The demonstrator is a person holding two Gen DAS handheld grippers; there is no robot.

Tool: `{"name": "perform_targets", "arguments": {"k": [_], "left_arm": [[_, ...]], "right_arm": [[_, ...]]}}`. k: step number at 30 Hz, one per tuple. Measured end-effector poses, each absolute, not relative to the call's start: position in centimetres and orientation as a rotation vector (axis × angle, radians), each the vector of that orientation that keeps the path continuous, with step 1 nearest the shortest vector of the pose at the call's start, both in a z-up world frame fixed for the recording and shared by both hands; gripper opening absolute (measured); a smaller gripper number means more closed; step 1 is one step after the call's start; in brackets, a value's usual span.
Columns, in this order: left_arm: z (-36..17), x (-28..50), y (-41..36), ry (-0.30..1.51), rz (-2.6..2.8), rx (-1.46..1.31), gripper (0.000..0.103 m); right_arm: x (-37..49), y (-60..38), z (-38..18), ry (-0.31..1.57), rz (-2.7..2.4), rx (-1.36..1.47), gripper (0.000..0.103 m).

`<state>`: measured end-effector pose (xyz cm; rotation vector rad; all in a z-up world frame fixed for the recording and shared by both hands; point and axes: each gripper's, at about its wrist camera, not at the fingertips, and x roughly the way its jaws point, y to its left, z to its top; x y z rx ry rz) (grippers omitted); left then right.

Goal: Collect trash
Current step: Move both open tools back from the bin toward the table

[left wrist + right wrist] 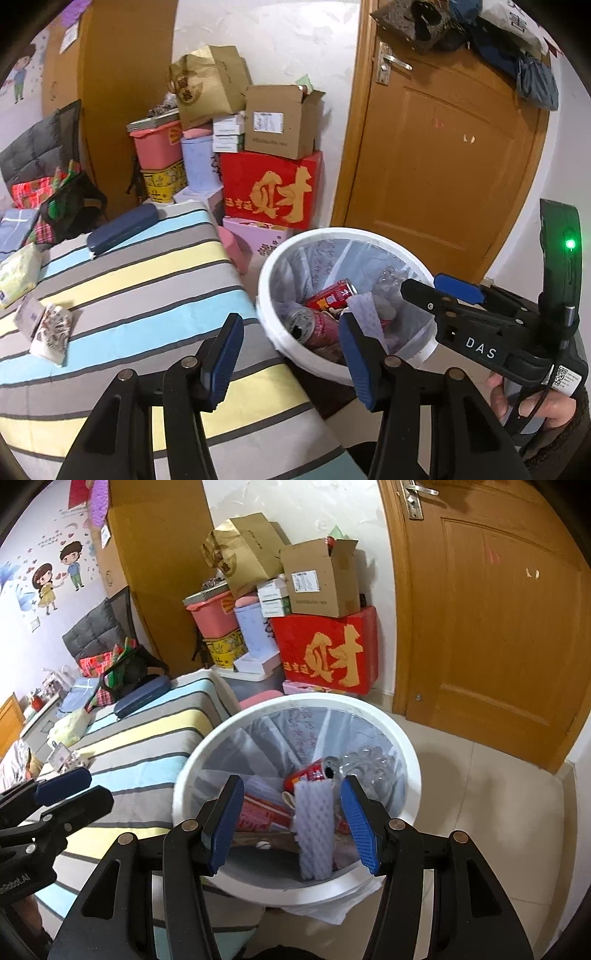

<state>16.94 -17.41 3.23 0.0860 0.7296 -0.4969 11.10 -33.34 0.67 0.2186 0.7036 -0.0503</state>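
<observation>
A white trash bin [273, 332] [406, 738] with a clear liner stands on the floor beside the striped bed. It holds red cans [332, 295] [310, 773], crushed clear plastic [369, 762] and a white foam net sleeve [314, 830] [364, 310]. My right gripper [293, 823] is open and empty, directly above the bin; it also shows in the left wrist view [424, 286]. My left gripper [291, 354] is open and empty, over the bed edge next to the bin; it shows in the right wrist view [70, 790]. Crumpled patterned paper wrappers [48, 328] lie on the bed at left.
The striped bed [147, 280] carries a dark blue case [122, 229], a tissue pack [18, 273] and bags at its head. Stacked boxes [269, 192] stand against the wall behind the bin. A closed wooden door [443, 166] is at right. Tiled floor [498, 812] surrounds the bin.
</observation>
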Motion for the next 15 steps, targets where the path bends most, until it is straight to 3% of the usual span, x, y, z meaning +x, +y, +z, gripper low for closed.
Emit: {"name": "perform_targets", "arguments": {"k": [15], "left_arm": [[5.0, 14.0, -10.7, 0.671, -0.401, 0.039, 0.053]], "right_arm": [[10.3, -28.4, 2.0, 0.669, 0.038, 0.192, 0.056]]}}
